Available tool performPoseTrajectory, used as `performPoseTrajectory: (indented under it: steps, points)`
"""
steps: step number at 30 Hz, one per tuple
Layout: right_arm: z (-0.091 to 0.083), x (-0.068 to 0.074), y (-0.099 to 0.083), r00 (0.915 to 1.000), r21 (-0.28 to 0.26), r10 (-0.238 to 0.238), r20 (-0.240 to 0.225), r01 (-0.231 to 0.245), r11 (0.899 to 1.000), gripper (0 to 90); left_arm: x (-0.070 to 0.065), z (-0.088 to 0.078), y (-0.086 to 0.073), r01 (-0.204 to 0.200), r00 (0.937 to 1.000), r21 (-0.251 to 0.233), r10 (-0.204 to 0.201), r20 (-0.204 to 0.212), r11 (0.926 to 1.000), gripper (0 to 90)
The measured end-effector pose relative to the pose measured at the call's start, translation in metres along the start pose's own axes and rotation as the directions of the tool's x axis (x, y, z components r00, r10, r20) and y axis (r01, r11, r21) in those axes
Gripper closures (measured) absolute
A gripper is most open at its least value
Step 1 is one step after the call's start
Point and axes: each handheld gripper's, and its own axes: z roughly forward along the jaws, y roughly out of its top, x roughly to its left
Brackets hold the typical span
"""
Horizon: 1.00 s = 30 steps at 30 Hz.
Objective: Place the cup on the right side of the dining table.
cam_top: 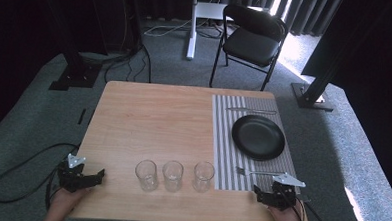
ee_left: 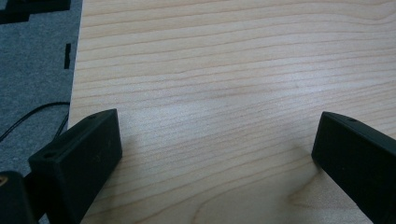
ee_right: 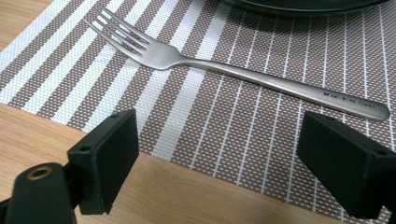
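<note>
Right gripper is wide open with nothing in it, so I'd straddle the fork handle squarely before squeezing.

matt metal fork, woven placemat

Black block fingers (screw holes), grey plates.

Your high view looks forward and down over the whole table. Your right gripper view sits low and close on the fork, which the high view shares; your left gripper view hugs bare wood.
</note>
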Motion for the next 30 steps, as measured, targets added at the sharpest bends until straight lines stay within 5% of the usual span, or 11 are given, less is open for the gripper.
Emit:
performPoseTrajectory:
  steps: [17,30]
  points:
    - [-0.018,0.016,0.012,0.9962,-0.052,-0.044,-0.075,0.04,0.998,12.5,0.0,0.0,0.0,0.0,1.0,0.001,0.0,0.0,1.0,1.9]
    - [-0.037,0.03,0.026,0.9815,-0.118,-0.094,-0.167,0.075,0.99,12.5,0.0,0.0,0.0,0.0,1.0,0.0,0.0,0.0,1.0,1.9]
